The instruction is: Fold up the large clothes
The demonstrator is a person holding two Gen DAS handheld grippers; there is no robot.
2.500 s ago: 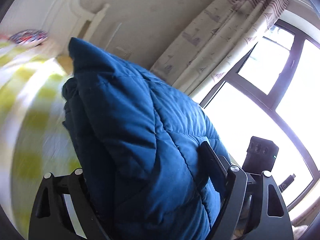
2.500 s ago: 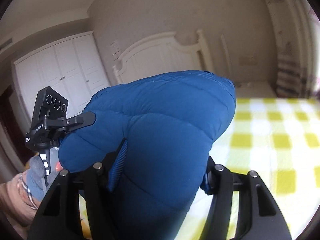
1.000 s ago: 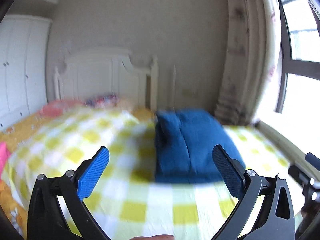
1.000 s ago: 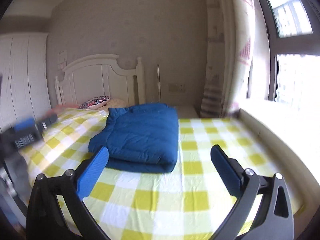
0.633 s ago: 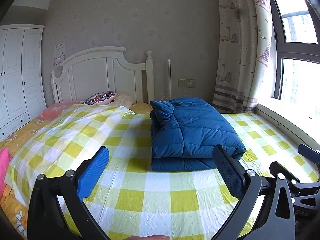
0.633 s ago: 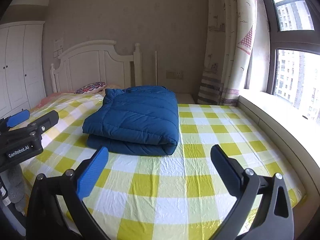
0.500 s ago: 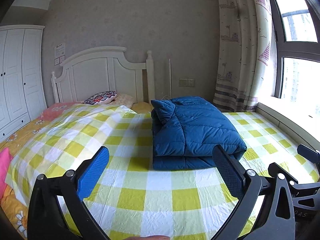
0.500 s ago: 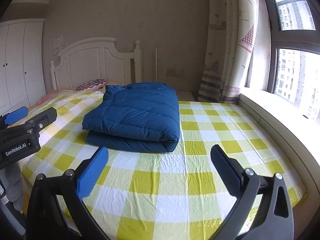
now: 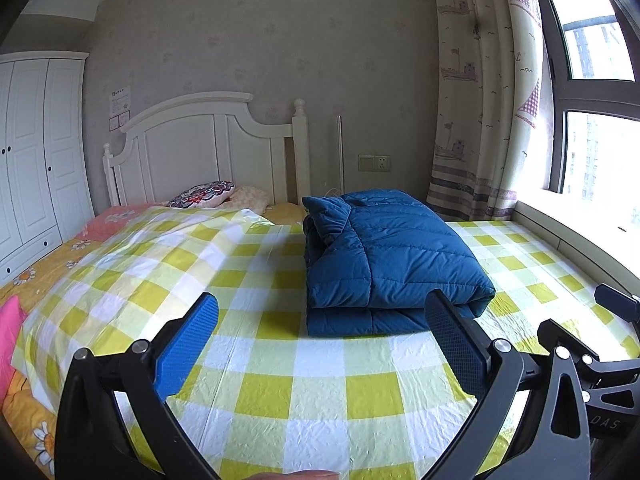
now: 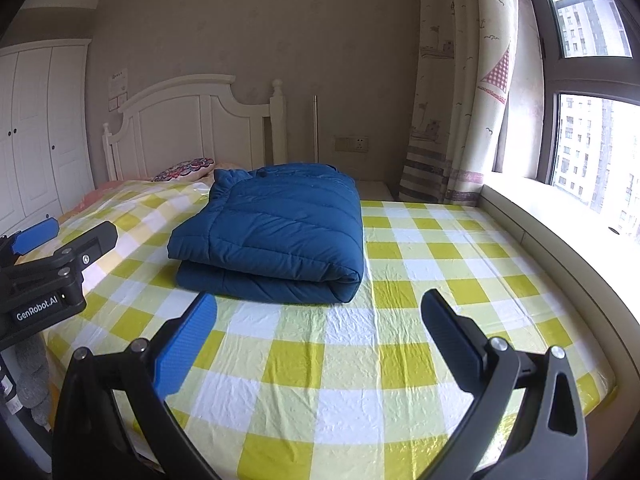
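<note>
A blue quilted down jacket (image 9: 384, 264) (image 10: 276, 236) lies folded into a thick rectangular bundle on the yellow-and-white checked bed cover (image 9: 304, 396) (image 10: 360, 360). My left gripper (image 9: 320, 344) is open and empty, held back from the bed's foot with the bundle ahead of it and slightly right. My right gripper (image 10: 318, 336) is also open and empty, short of the bundle's near folded edge. The left gripper's body (image 10: 48, 272) shows at the left of the right wrist view, and the right gripper's body (image 9: 592, 364) at the lower right of the left wrist view.
A white headboard (image 9: 208, 148) and patterned pillows (image 9: 204, 196) stand at the bed's far end. White wardrobe doors (image 9: 32, 160) line the left wall. A curtain (image 9: 480, 120) and a window with a sill (image 10: 560, 224) run along the right. An orange floral sheet (image 9: 24, 280) hangs at the left.
Both grippers have let go of the blue jacket and drawn back from it. It now lies folded on the bed; in the last half second the views barely shift.
</note>
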